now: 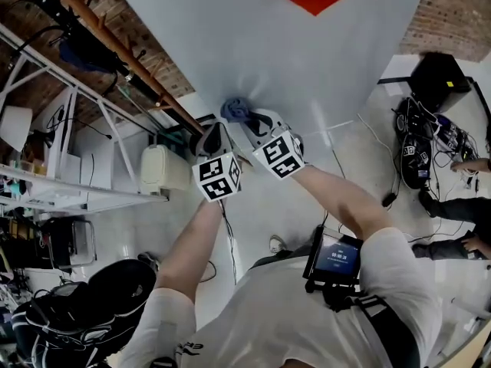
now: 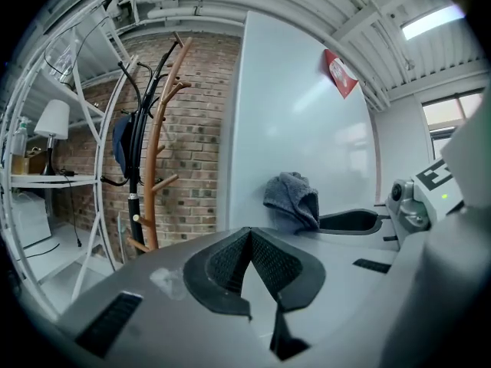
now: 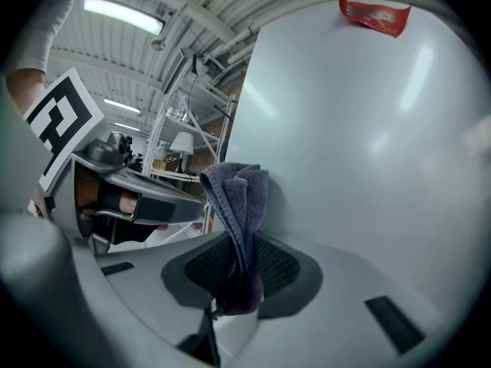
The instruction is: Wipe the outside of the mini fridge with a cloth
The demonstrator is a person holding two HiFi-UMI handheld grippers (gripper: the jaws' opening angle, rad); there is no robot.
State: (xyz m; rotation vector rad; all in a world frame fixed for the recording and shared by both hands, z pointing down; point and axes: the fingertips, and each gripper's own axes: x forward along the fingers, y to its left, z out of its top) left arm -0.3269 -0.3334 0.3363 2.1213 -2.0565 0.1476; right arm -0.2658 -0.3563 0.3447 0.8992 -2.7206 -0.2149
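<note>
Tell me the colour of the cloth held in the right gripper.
The cloth is dark blue-grey. It shows best in the right gripper view.

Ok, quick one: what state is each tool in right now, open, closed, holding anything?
Left tool: closed, nothing in it.
Right tool: closed on the cloth.

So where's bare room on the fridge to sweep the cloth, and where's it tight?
Bare: the broad fridge side between the cloth and the red sticker. Tight: at its edge, where the left gripper sits beside the right gripper, coat rack just beyond.
</note>
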